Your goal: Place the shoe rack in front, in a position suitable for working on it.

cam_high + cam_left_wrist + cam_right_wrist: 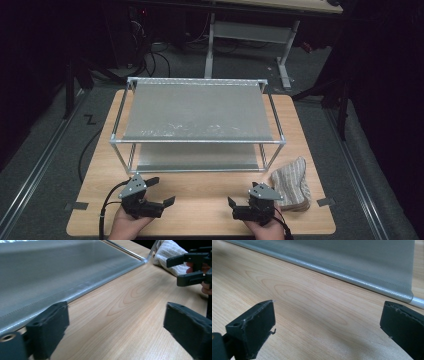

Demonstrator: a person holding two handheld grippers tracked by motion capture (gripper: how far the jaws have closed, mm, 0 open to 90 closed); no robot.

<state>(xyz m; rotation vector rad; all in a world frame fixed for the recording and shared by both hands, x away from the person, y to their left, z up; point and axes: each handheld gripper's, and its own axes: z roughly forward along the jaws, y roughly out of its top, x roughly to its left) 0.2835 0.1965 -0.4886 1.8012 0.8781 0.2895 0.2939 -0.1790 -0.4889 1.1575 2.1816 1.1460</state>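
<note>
A folded beige ribbed cloth (292, 184) lies on the wooden table (200, 212) at the front right, beside the rack's right leg. In the left gripper view the cloth (168, 253) sits far off at the top right. My right gripper (243, 196) rests just left of the cloth, open, with nothing between its jaws (328, 327). My left gripper (163, 191) is low over the table at the front left, open and empty (117, 332). The left gripper view also catches the right gripper (191, 270), held in a hand.
A two-tier metal rack (197, 141) with grey mesh shelves stands mid-table, with its lower shelf (50, 272) (362, 260) just ahead of both grippers. Bare wood runs between the grippers and the rack. Beyond the table are a dark floor, cables and a desk frame (250, 35).
</note>
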